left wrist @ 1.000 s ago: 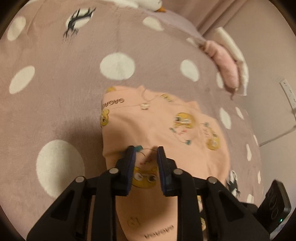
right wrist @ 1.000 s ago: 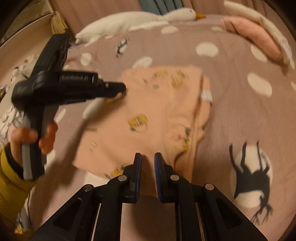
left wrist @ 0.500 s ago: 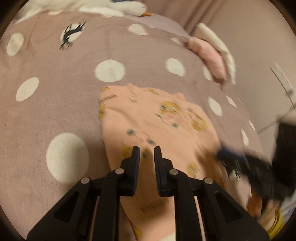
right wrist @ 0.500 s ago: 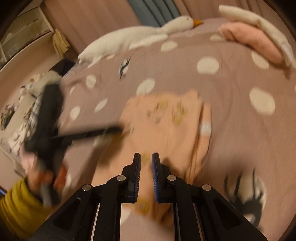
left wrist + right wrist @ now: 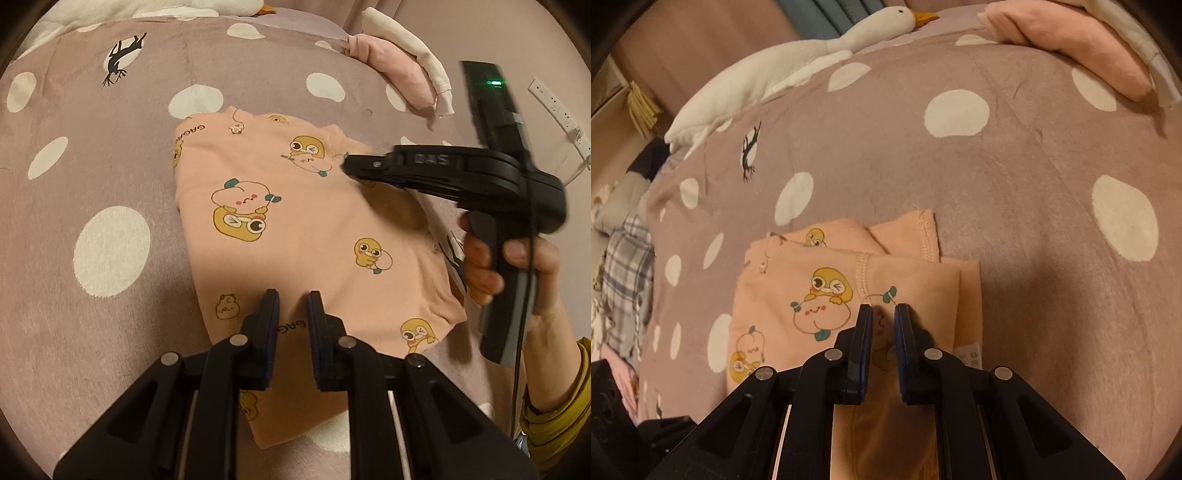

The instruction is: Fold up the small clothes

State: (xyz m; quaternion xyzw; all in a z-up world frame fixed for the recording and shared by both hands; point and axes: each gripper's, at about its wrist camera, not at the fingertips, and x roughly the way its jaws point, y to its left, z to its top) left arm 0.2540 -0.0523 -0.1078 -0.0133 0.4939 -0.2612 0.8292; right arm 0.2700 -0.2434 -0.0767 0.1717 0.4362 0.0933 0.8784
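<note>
A small peach garment (image 5: pixel 310 229) printed with yellow ducks lies folded in a compact rectangle on the mauve dotted bedspread (image 5: pixel 110 155). My left gripper (image 5: pixel 293 299) hovers over the garment's near edge. Its jaws are almost together and hold nothing. A hand (image 5: pixel 517 258) holds my right gripper (image 5: pixel 349 166), which reaches in from the right over the garment's far right corner. In the right wrist view the garment (image 5: pixel 798 295) shows stacked layers and a white label. There the right gripper (image 5: pixel 883 314) is shut and empty above the top layer.
A white plush goose (image 5: pixel 798 62) lies along the far edge of the bed. A pink folded garment (image 5: pixel 399 70) with a white one on it sits at the far right. Plaid cloth (image 5: pixel 628 277) lies off the bed's left side. A power strip (image 5: pixel 554 110) is on the wall.
The garment went from a wider spread to a compact fold. Both grippers swept across it, and the right one now shows in the left wrist view. The left jaws narrowed slightly.
</note>
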